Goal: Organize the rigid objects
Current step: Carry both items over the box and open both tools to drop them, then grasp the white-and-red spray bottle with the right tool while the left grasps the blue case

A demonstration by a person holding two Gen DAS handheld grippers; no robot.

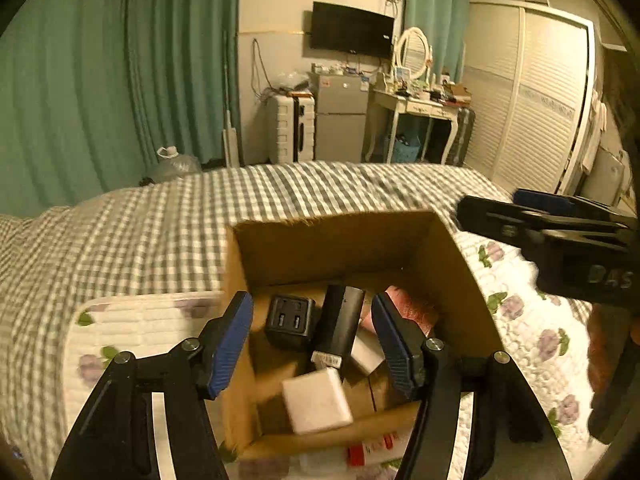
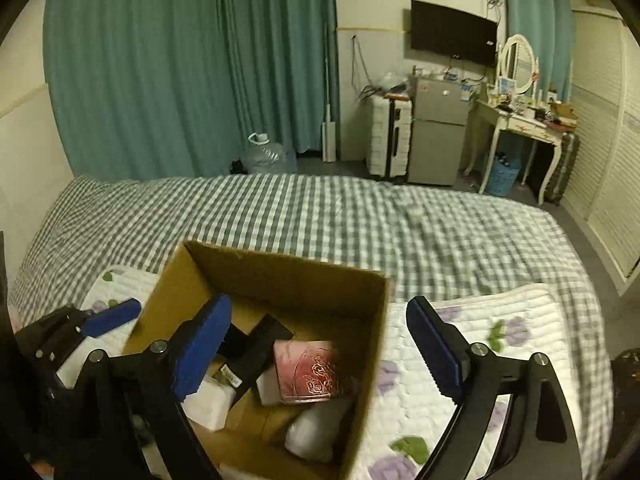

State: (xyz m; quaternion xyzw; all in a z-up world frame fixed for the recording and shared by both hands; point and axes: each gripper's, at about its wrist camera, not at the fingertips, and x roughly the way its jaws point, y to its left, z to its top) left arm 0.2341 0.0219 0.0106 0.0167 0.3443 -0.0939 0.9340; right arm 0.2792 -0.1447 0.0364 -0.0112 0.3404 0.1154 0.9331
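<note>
Bed (image 2: 320,216), cardboard box (image 1: 332,240) of chargers: left gripper (image 1: 312,340) and right gripper (image 2: 320,344) both spread, empty; best withdrawn straight up, clear of the walls.

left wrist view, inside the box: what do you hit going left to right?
Inside the cardboard box, left to right: black power cube → black rectangular bar → pink item. The white blocks nearer the camera overlap that run, so I left them out.
</note>
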